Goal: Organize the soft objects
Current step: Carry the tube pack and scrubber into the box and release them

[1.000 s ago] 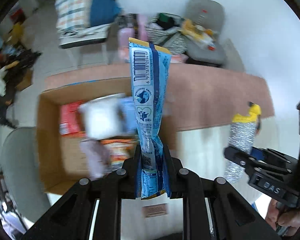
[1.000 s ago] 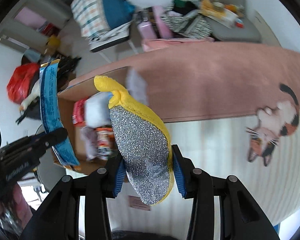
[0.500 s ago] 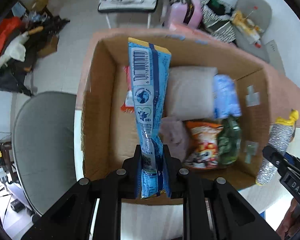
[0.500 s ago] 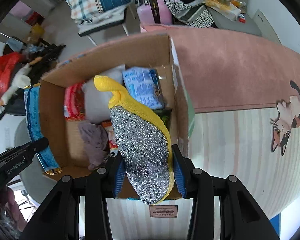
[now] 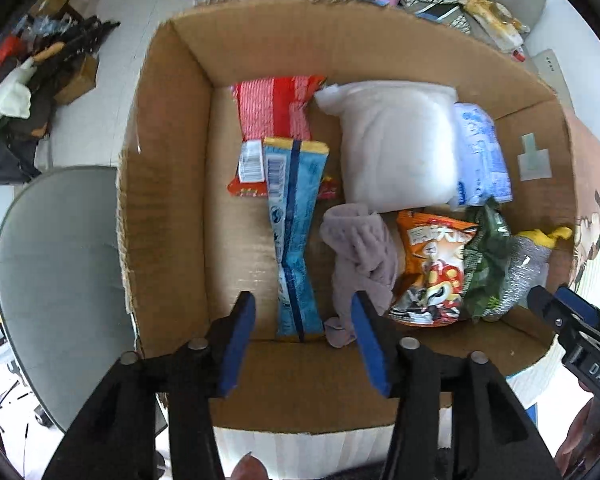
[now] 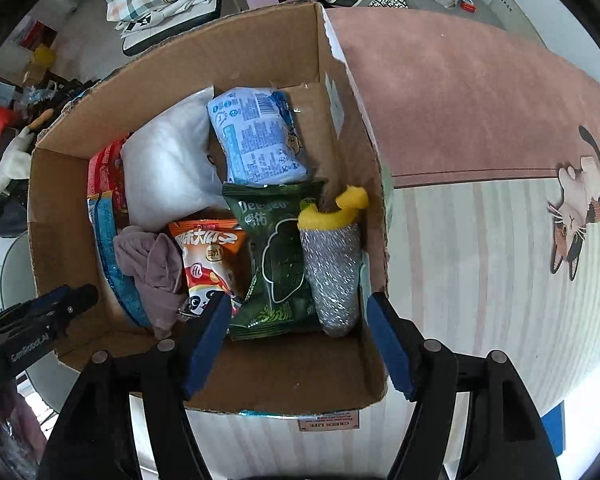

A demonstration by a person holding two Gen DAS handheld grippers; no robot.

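- Two soft things lie loose in the cardboard box (image 5: 168, 184): a long blue packet (image 5: 296, 236) flat on the box floor toward its left wall, its far end overlapping a red packet (image 5: 276, 108), and a silver scrubbing sponge with a yellow top (image 6: 334, 264) leaning against the box's right wall.
- The blue packet looks light, thin and slippery; it would likely bend if taken at one end, so a pinch near its creased middle seems safer.
- The sponge looks light and squashy with a rough, grippy skin; taking it across the silver body should hold well.
- Around them in the box: a white pillow-like bag (image 5: 396, 144) at the back, a pale blue packet (image 6: 256, 140) beside it, a grey-mauve cloth (image 5: 360, 256), an orange snack bag (image 6: 210, 264) and a green snack bag (image 6: 278, 260) touching the sponge.
- The left gripper (image 5: 302, 344) hangs above the box's near wall, fingers (image 5: 236, 344) spread wide, gripping nothing; the blue packet's near end sits between them.
- The right gripper (image 6: 300, 344) is likewise wide apart and empty, above the sponge's lower end.
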